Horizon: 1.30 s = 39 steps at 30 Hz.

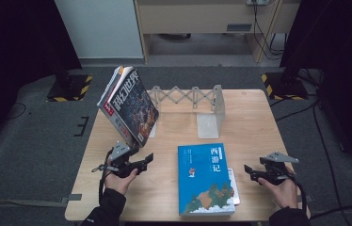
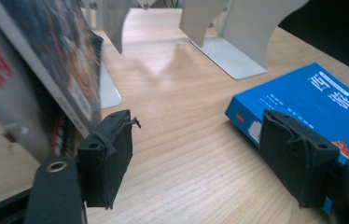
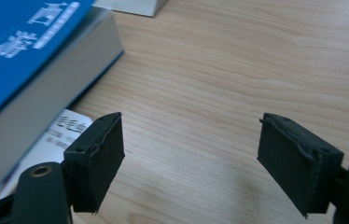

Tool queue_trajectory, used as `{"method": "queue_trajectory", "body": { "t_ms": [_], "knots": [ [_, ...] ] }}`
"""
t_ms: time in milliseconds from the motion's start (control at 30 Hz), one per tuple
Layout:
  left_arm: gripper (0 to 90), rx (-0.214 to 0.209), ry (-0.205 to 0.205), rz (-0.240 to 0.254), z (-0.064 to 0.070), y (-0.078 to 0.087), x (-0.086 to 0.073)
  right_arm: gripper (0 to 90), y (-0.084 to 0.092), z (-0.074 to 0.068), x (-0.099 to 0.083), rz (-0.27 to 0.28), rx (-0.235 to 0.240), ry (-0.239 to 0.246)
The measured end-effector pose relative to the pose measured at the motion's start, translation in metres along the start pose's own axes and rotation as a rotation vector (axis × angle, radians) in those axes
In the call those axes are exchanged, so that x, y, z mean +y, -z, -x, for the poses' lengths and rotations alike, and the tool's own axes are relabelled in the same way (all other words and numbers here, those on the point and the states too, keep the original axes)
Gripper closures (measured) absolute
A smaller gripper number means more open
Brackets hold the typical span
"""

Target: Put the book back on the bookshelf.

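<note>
black pads of the left claw (image 2: 196,158) are seen set wide apart, nothing gripped; one pad lies just beside the lower corner of the tilted magazines (image 1: 129,106), which lean by the bookend (image 1: 210,113). the right claw (image 3: 191,158) is likewise held wide and empty over the bare desk (image 3: 238,70), near the blue book (image 1: 204,179).

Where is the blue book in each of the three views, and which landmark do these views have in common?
High view: the blue book lies flat at bottom centre of the table.
Left gripper view: at the right edge, behind the right jaw.
Right gripper view: top left corner.
Shared landmark: the white bookend.
</note>
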<state>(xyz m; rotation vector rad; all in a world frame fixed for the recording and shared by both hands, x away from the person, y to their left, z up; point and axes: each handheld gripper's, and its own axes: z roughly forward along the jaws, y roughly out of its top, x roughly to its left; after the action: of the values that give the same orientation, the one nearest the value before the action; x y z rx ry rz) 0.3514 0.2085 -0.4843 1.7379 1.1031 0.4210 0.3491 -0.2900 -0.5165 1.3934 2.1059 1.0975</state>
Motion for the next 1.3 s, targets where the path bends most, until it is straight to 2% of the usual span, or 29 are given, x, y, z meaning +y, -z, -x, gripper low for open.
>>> {"method": "queue_trajectory", "body": {
  "t_ms": [200, 267, 533, 667, 900, 1100, 1200, 1300],
  "knots": [
    [25.0, -0.026, -0.023, -0.025, 0.009, -0.007, -0.002, 24.8, 0.001, -0.010, 0.005, 0.025, 0.033, 0.011],
    [24.9, -0.046, -0.038, -0.031, 0.015, -0.010, -0.001, 26.0, 0.001, -0.016, 0.008, 0.042, 0.058, 0.018],
    [24.0, -0.088, -0.063, -0.067, 0.030, -0.021, -0.005, 28.7, 0.001, -0.031, 0.015, 0.074, 0.126, 0.000],
    [23.9, -0.117, -0.088, -0.098, 0.040, -0.029, -0.009, 29.2, -0.001, -0.039, 0.016, 0.075, 0.163, -0.009],
    [24.8, -0.161, -0.092, -0.132, 0.053, -0.038, -0.013, 29.6, -0.006, -0.050, 0.017, 0.067, 0.209, -0.028],
    [24.7, -0.190, -0.083, -0.160, 0.062, -0.048, -0.017, 30.1, -0.010, -0.058, 0.016, 0.047, 0.246, -0.034],
    [24.6, -0.197, -0.091, -0.171, 0.065, -0.052, -0.019, 30.1, -0.012, -0.060, 0.016, 0.039, 0.256, -0.039],
    [22.4, -0.227, -0.055, -0.178, 0.071, -0.060, -0.023, 30.0, -0.015, -0.064, 0.016, 0.033, 0.264, -0.030]
  ]
}}
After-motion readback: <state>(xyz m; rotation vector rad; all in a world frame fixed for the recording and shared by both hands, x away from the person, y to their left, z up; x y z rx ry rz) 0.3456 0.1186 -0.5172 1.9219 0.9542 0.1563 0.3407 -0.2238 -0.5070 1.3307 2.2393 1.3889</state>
